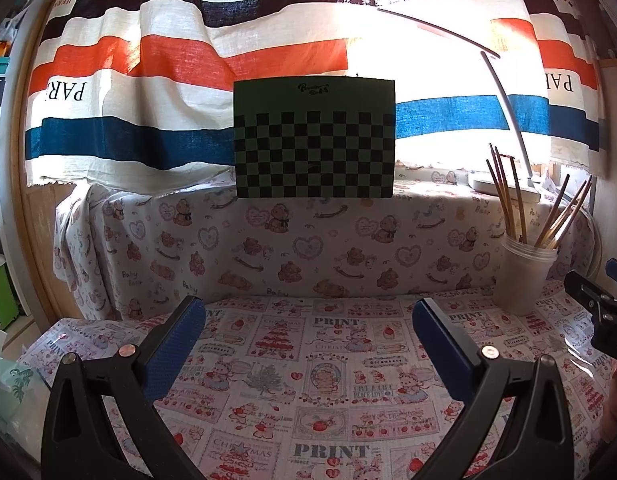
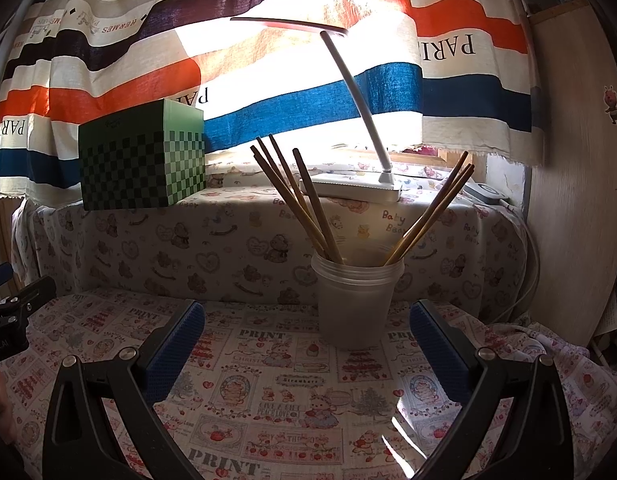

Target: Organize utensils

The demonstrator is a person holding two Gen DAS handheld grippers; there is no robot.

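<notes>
A translucent plastic cup [image 2: 354, 304] stands on the patterned tablecloth and holds several wooden chopsticks [image 2: 308, 200] leaning left and right. The cup also shows in the left wrist view [image 1: 522, 280] at the right, with its chopsticks [image 1: 508, 200]. My right gripper [image 2: 306, 320] is open and empty, just short of the cup, with its blue pads wide apart. My left gripper [image 1: 308, 316] is open and empty over bare cloth, well to the left of the cup. The right gripper's body [image 1: 596, 312] shows at the right edge of the left wrist view.
A green checkered box [image 2: 142, 160] stands on the raised ledge behind the table, also in the left wrist view [image 1: 314, 140]. A white desk lamp [image 2: 350, 186] sits on the ledge behind the cup. A striped curtain [image 1: 188, 60] hangs behind. A wooden panel [image 2: 568, 200] stands at the right.
</notes>
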